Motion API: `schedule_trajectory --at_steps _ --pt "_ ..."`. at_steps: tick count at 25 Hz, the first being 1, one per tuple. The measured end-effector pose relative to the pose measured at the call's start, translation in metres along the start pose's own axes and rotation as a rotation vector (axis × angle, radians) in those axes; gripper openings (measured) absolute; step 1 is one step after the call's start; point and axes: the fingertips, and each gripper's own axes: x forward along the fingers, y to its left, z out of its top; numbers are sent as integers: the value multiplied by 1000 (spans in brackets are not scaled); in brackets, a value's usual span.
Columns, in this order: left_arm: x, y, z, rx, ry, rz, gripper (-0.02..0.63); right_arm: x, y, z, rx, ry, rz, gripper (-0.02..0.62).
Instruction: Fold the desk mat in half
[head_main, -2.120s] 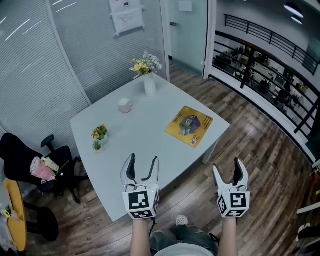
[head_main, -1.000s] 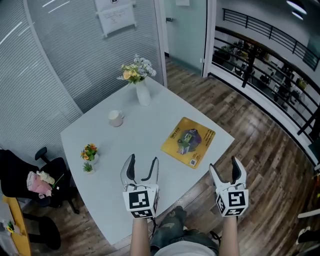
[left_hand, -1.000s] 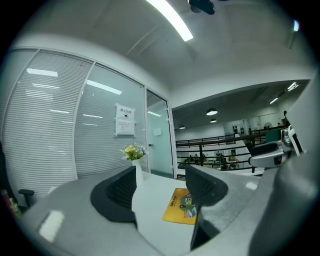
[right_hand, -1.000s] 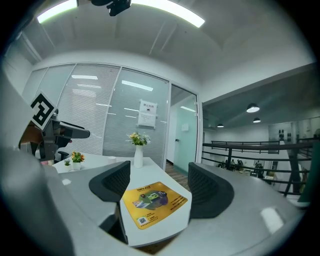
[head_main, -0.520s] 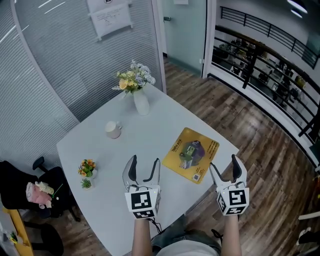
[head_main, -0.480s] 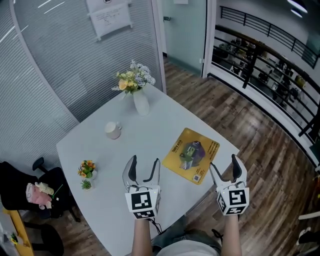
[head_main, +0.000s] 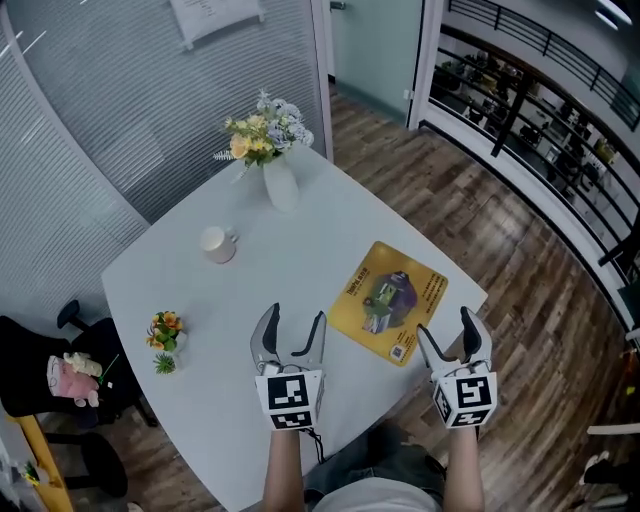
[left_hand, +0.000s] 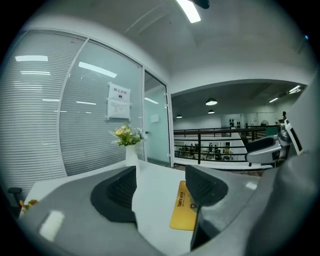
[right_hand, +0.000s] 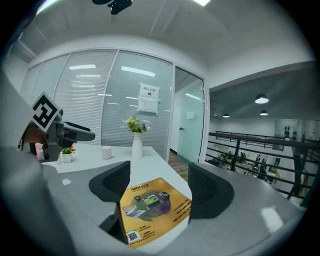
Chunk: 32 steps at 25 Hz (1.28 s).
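Observation:
The yellow desk mat (head_main: 389, 302) lies flat and unfolded near the right edge of the pale table (head_main: 250, 300); a purple-green picture is printed on it. It also shows between the jaws in the right gripper view (right_hand: 152, 208) and as a yellow strip in the left gripper view (left_hand: 183, 207). My left gripper (head_main: 290, 333) hovers open over the table, left of the mat, holding nothing. My right gripper (head_main: 453, 335) hovers open just off the mat's near right corner, also empty.
A white vase of flowers (head_main: 277, 175) stands at the table's far corner, a white mug (head_main: 214, 243) to its left, and a small potted plant (head_main: 164, 334) near the left edge. A black chair (head_main: 45, 365) with a pink toy sits left. Wooden floor surrounds the table.
The view has come closer to the table; both grippers now sit nearer the mat, still open and empty. The mat has not moved on the table.

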Motion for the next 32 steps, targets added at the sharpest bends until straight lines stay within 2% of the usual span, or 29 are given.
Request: schedule_trajectory --at_steps 13,32 --pt "31 -8 -46 -16 127 -41 296 25 23 -52 -68 164 130 380" --pt "53 -26 -118 -90 331 -33 296 44 63 -141 -191 382 455 353"
